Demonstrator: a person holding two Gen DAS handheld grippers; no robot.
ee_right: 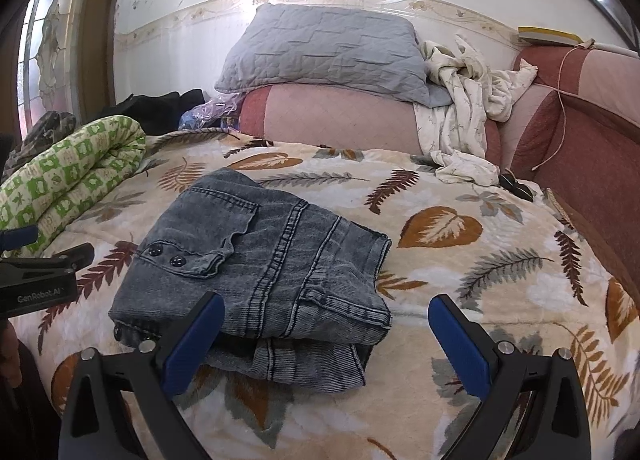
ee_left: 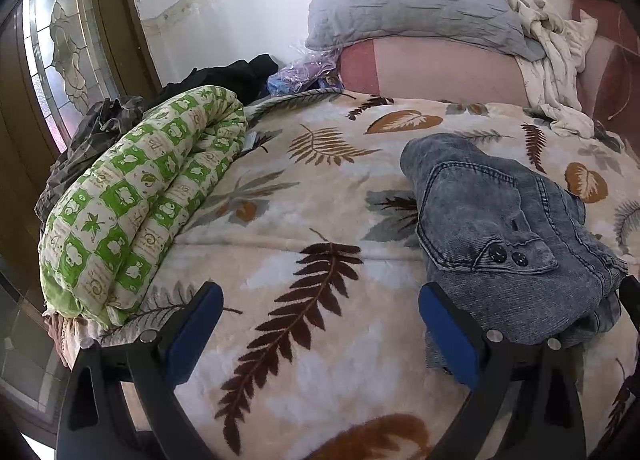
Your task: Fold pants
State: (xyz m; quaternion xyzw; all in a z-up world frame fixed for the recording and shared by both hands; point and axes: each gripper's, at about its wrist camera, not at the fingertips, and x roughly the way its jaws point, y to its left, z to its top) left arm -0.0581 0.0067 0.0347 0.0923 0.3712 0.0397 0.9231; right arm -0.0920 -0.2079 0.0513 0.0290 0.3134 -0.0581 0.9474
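Nearest in the left wrist view, the left gripper (ee_left: 320, 324) hangs over the bed with its blue-padded fingers (ee_left: 196, 324) spread wide apart and nothing between them; only the leaf-print blanket (ee_left: 304, 227) shows in the gap. The right gripper (ee_right: 326, 334) is likewise spread, its two blue pads (ee_right: 464, 344) well apart and gripping nothing — its left-hand finger stands in front of the near edge of the pants (ee_right: 260, 268), though whether it touches the cloth cannot be told.

The pants, grey washed denim, lie folded into a compact stack on the blanket. In the right wrist view they sit just beyond the fingers, from about 9 o'clock to the middle of the frame, a flapped pocket with two dark snaps facing up. In the left wrist view the same stack (ee_left: 504, 227) lies at about 3 o'clock, just beside the right-hand finger.

Further out, at 9 to 10 o'clock, a rolled green-and-cream quilt (ee_left: 136, 211) rests along the bed's edge, with dark clothing (ee_left: 232, 75) heaped behind it. Beyond the blanket runs a pink and maroon bolster (ee_right: 336, 119), a grey quilted pillow (ee_right: 320, 51) lying on top of it at 12 o'clock and a crumpled cream cloth (ee_right: 468, 107) draped at 1 o'clock — behind all that, the white wall with its patterned border.
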